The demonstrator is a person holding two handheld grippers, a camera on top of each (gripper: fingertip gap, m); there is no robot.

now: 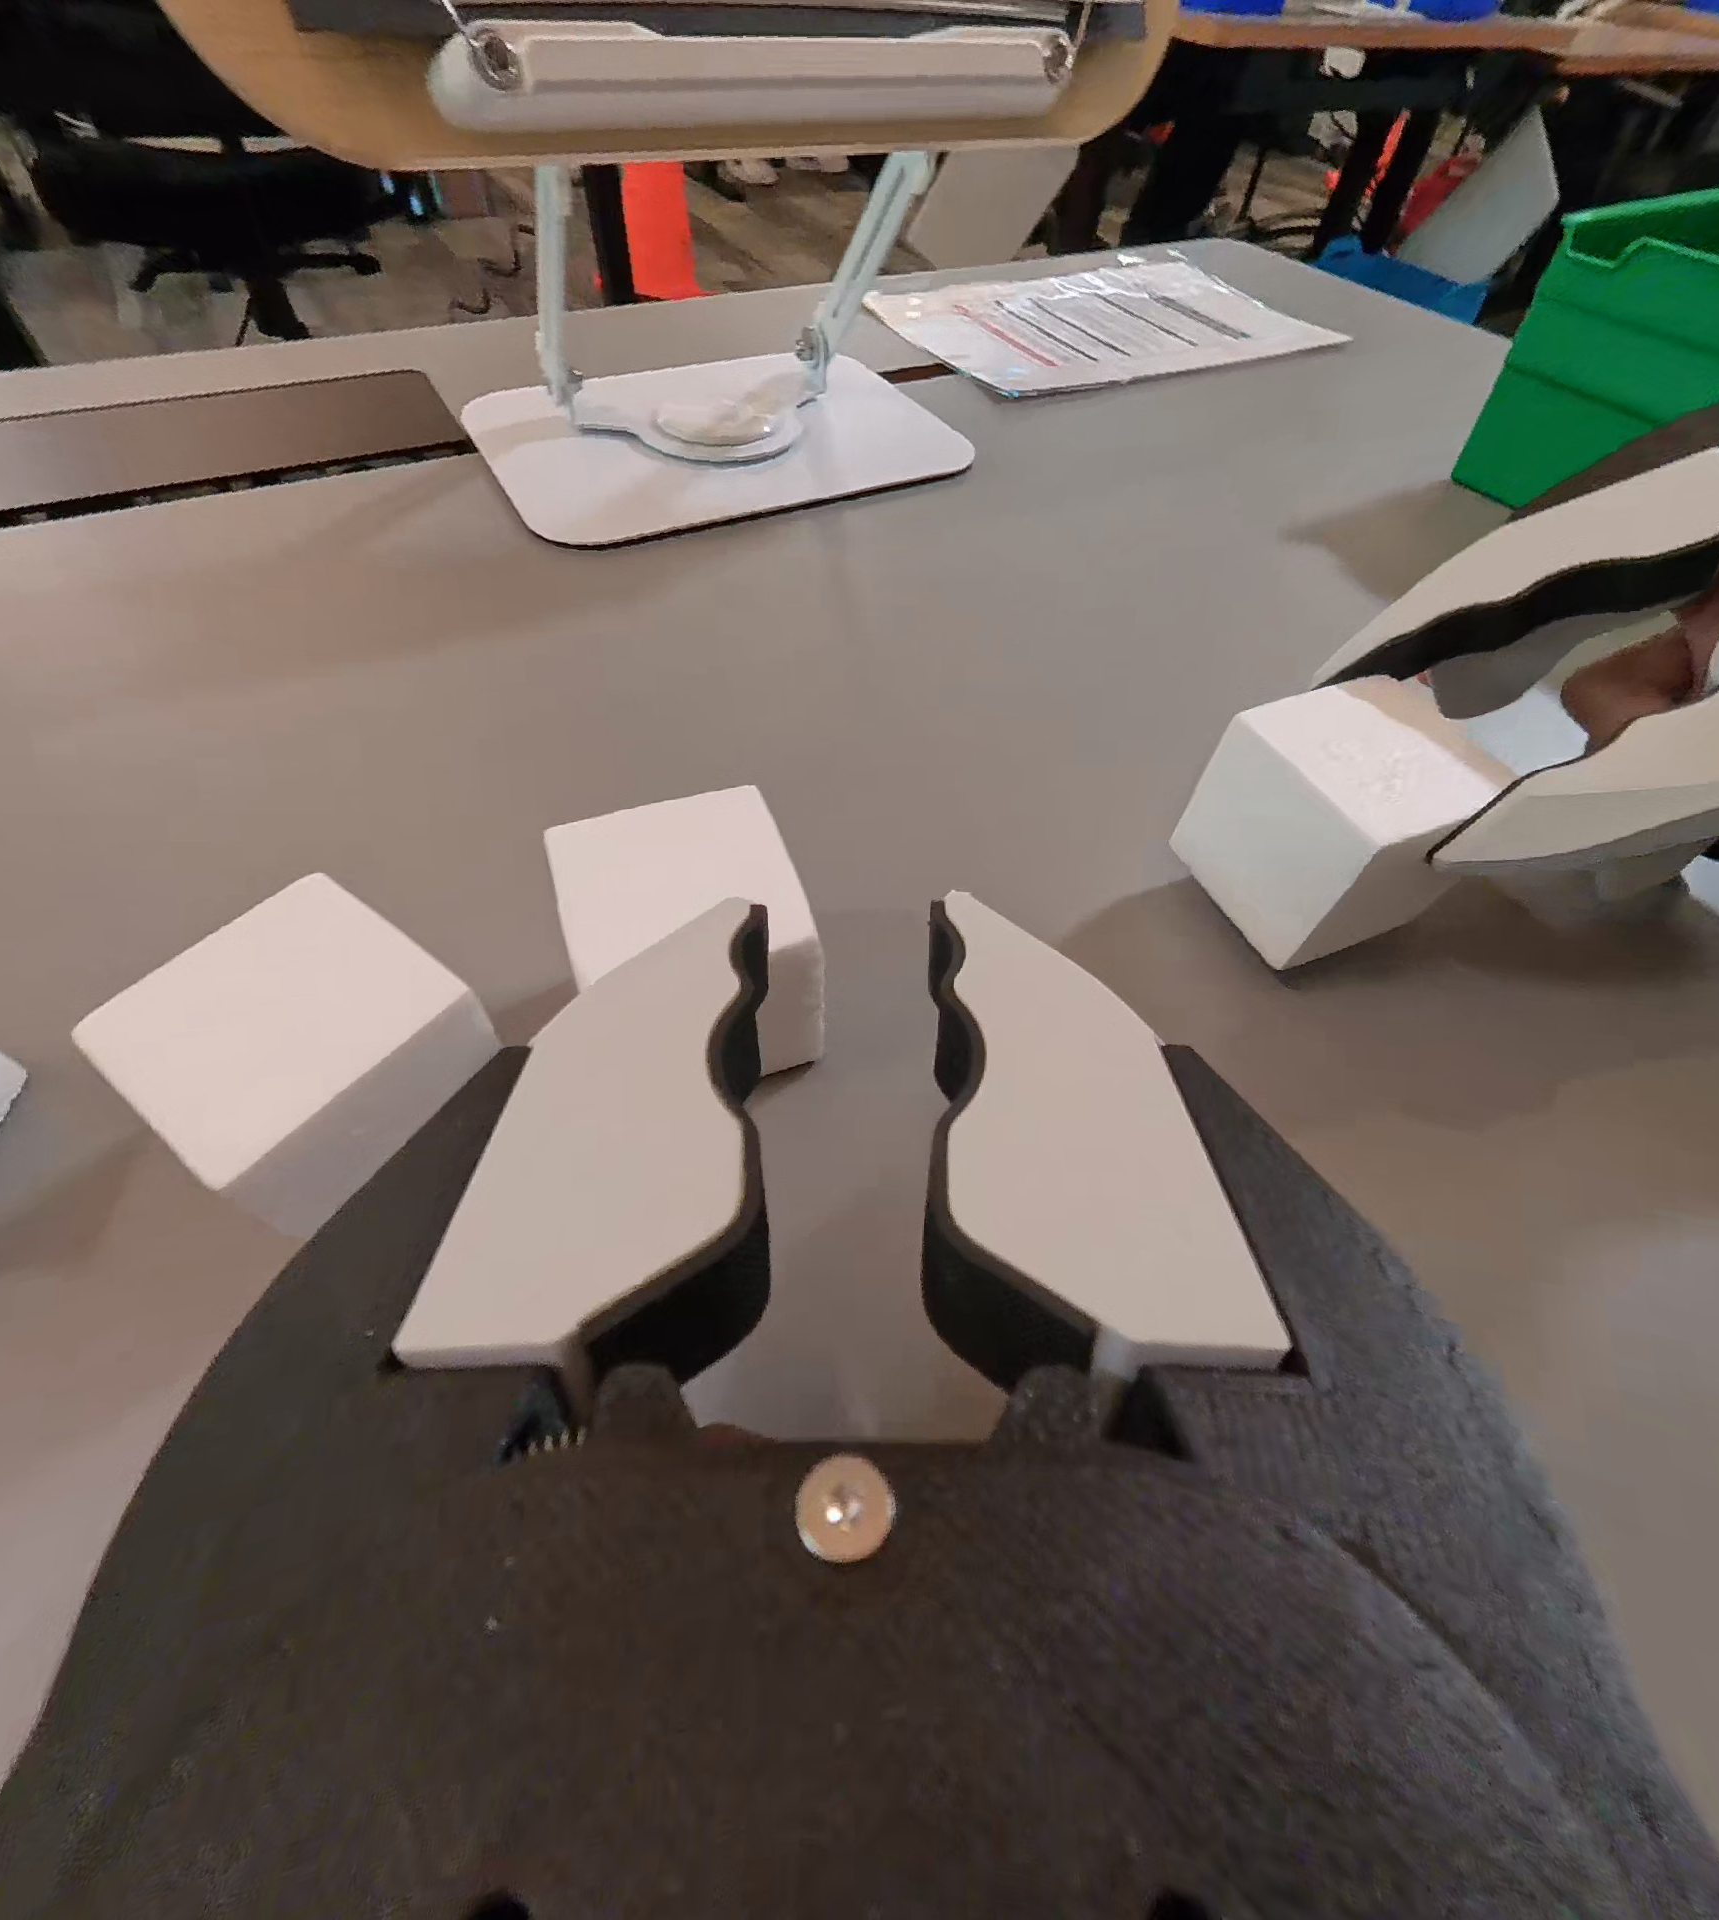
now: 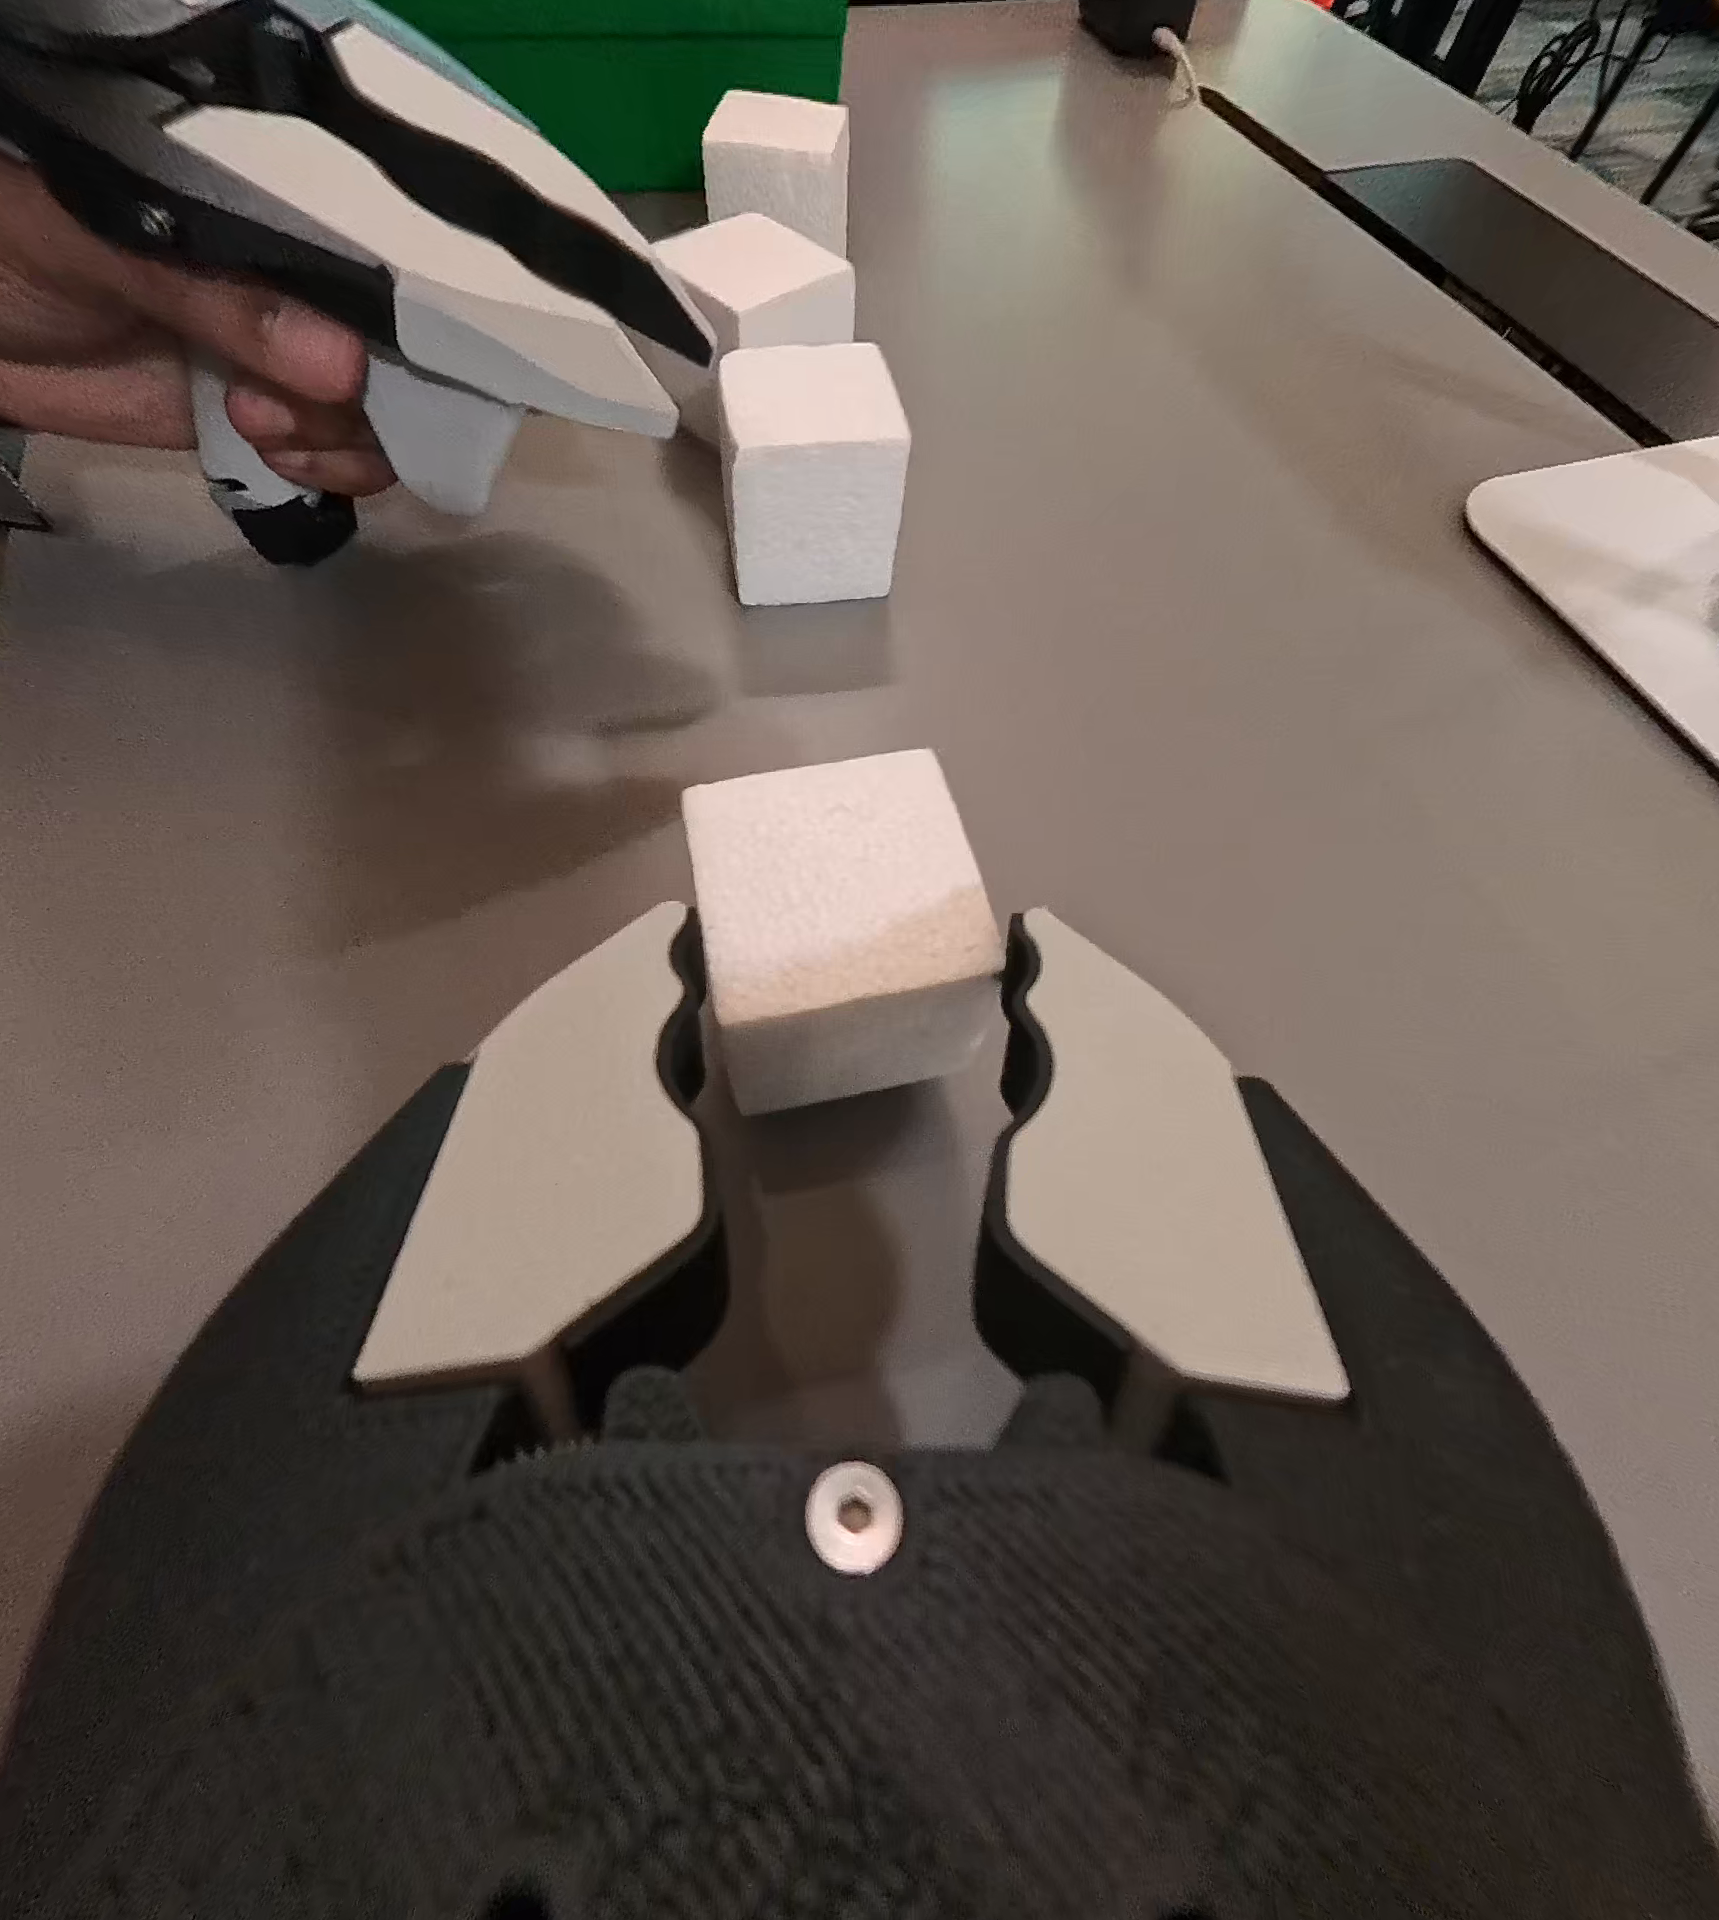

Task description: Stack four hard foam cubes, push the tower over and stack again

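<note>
- Clamping a white foam cube (image 2: 839,925), the right gripper (image 2: 850,940) has one finger on each side face of it at the centre of the right wrist view; the cube's lower edge seems to sit just off the grey tabletop (image 2: 1250,727)
- In the left wrist view the same held cube (image 1: 1322,821) shows at the right edge of the frame, between the right gripper (image 1: 1395,769) fingers
- The left gripper (image 1: 844,914) hovers with its fingers apart and nothing between them, in the lower centre of its own view
- Its left fingertip overlaps a second white foam cube (image 1: 678,883) lying just beyond it; whether they touch I cannot tell
- A third white foam cube (image 1: 283,1029) sits to the left of that one, near it but apart
- In the right wrist view the left gripper (image 2: 673,384) enters from the upper left of the frame, held by a person's hand (image 2: 107,332), with a row of three white cubes (image 2: 813,468) just beside its tips
- A white flat stand base with rounded corners (image 1: 720,457) rests in the upper centre of the left wrist view
- A clear plastic bag holding printed paper (image 1: 1104,322) lies to the right of the base
- A green plastic bin (image 1: 1665,322) stands at the upper right edge of that frame
</note>
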